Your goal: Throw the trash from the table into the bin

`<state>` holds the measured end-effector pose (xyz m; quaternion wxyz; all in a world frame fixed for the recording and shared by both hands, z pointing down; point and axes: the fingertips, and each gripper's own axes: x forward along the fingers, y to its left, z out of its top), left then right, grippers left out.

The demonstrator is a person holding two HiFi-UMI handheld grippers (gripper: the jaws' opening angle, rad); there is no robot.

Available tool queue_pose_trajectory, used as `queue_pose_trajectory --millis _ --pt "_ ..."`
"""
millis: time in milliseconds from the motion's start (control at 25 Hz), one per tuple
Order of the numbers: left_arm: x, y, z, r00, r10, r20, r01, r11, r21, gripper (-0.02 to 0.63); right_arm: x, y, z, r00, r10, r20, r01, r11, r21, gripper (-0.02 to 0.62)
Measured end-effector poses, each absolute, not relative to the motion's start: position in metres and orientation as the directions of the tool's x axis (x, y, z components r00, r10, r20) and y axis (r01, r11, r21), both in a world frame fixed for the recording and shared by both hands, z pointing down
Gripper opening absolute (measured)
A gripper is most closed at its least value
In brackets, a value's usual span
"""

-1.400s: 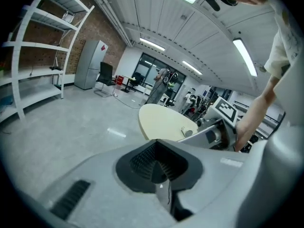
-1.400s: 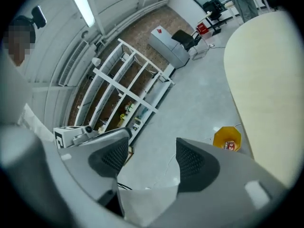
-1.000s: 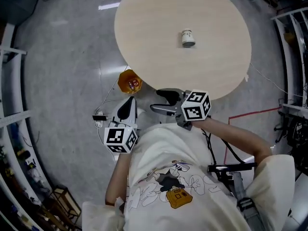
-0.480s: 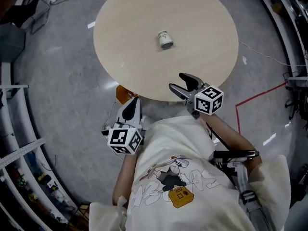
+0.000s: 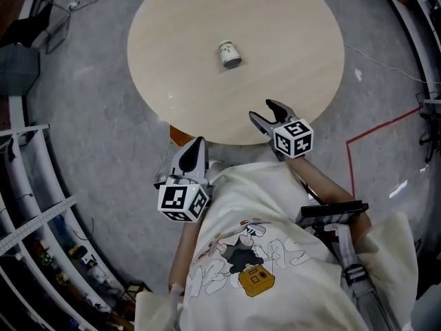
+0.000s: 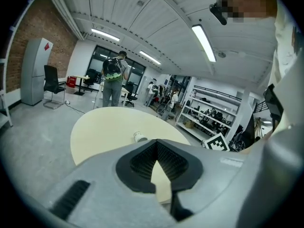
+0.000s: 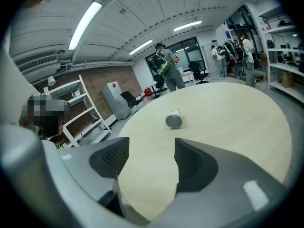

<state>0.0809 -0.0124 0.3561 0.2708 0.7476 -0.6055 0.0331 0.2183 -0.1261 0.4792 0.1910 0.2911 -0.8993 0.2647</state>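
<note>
No brand or wording can be read on the small white bottle point(image 5: 229, 54); its label is too small to make out. The bottle is seen lying on its side near the middle of the round pale-wood table point(image 5: 289, 61), well apart from both grippers; its capped end is turned toward the person. The only clear print is found on the marker cubes, where black-and-white square codes are shown, and on the person's shirt point(image 5: 241, 254), where a cartoon figure and outlined letters are printed but cannot be read. The left gripper point(image 5: 198, 143) is held off the table's near edge, with its jaws closed together and nothing between them. The right gripper point(image 5: 263, 111) is held over the table's near rim, pointed toward the bottle; its jaws are spread wide and closing slightly, with nothing between them. An orange container point(image 5: 181, 137) is mostly hidden under the table's rim.
</note>
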Motion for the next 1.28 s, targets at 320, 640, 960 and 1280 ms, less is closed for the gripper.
queue_pose_trajectory --millis 320,640,960,1280 --pt "0.082 -0.021 0.350 0.198 -0.891 0.408 -0.934 -0.046 0.353 0.005 0.223 -0.166 0.492 -0.722 -0.437 0.536 -0.647 0.702 -0.298 0.252" --pt "0.103 -0.082 0.358 0.145 -0.889 0.433 -0.934 0.022 0.358 0.006 0.210 -0.235 0.523 -0.734 -0.377 0.564 -0.581 0.780 -0.235 0.206" --pt "0.102 -0.091 0.361 0.053 -0.875 0.481 -0.926 0.138 0.353 0.005 0.196 -0.285 0.542 -0.707 -0.367 0.604 -0.565 0.808 -0.171 0.123" --pt "0.087 -0.086 0.344 -0.009 -0.851 0.524 -0.910 0.224 0.349 0.005 0.169 -0.321 0.541 -0.662 -0.376 0.649 -0.562 0.821 -0.098 0.118"
